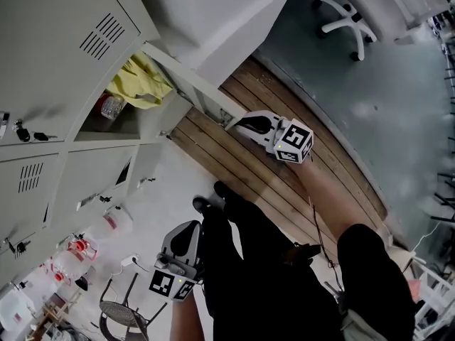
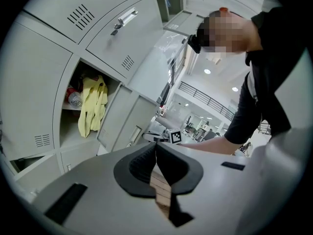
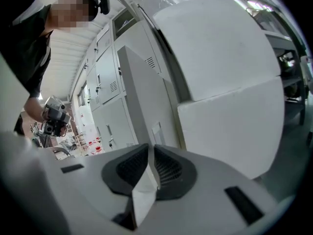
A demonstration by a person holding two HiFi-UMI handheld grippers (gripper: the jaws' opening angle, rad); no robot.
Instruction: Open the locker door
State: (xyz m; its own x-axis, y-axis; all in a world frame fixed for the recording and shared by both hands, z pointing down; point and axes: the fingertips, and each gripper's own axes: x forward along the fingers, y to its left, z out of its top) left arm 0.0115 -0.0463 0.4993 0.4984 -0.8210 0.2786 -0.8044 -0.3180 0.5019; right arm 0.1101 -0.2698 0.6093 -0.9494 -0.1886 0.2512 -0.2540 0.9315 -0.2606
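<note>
The locker door (image 1: 186,79) stands swung out from its compartment (image 1: 96,123), which holds a yellow cloth (image 1: 144,81) and a clear bottle (image 1: 111,106). My right gripper (image 1: 232,123) is at the door's free edge. In the right gripper view the grey door (image 3: 142,106) runs down into the right gripper (image 3: 151,155), whose jaws are shut on that edge. My left gripper (image 1: 183,241) hangs low by the person's legs, away from the lockers. The left gripper (image 2: 155,147) has its pads together with nothing between them. The left gripper view also shows the open door (image 2: 123,116) and the yellow cloth (image 2: 92,105).
Large white panels (image 1: 213,13) stand right behind the open door. Closed lockers with keys (image 1: 23,132) fill the left. Red-capped bottles (image 1: 79,250) and a stool (image 1: 118,311) stand below them, an office chair base (image 1: 348,20) at the top right. Wooden planks (image 1: 284,183) border the grey floor.
</note>
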